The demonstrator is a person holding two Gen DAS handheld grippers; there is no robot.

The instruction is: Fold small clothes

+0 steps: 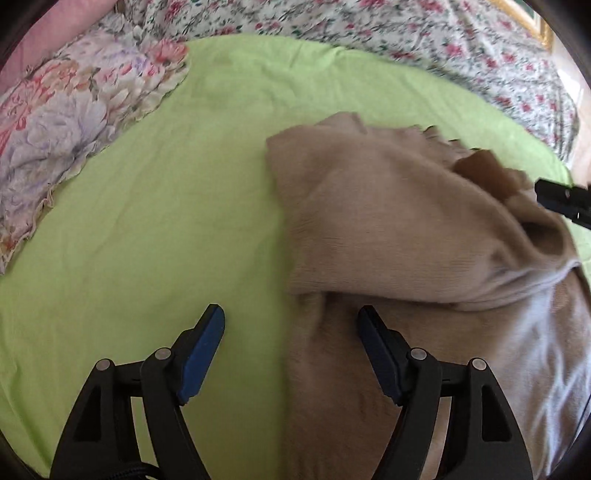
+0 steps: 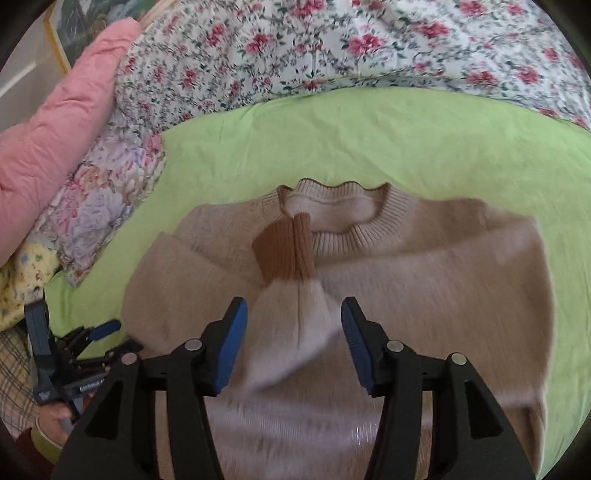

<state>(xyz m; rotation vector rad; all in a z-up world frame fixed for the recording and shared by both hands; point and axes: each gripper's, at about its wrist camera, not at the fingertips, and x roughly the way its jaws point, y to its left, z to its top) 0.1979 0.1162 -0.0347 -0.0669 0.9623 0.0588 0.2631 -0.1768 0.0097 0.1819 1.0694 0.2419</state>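
A small beige knit sweater (image 2: 424, 280) lies flat on a green sheet (image 2: 369, 140), collar (image 2: 340, 218) at the far side. One sleeve is folded across the chest, its brown ribbed cuff (image 2: 284, 251) near the collar. My right gripper (image 2: 293, 317) is open and hovers just above that folded sleeve. My left gripper (image 1: 291, 325) is open over the sweater's left edge (image 1: 388, 206), one finger above the sheet (image 1: 147, 203), one above the knit. The left gripper also shows at the lower left of the right wrist view (image 2: 85, 343). The right gripper's tip shows at the right edge of the left wrist view (image 1: 561, 203).
A floral quilt (image 2: 332, 48) borders the sheet at the back. A floral pillow (image 1: 62, 136) and a pink blanket (image 2: 62, 136) lie to the left. A framed picture (image 2: 74, 26) stands behind them.
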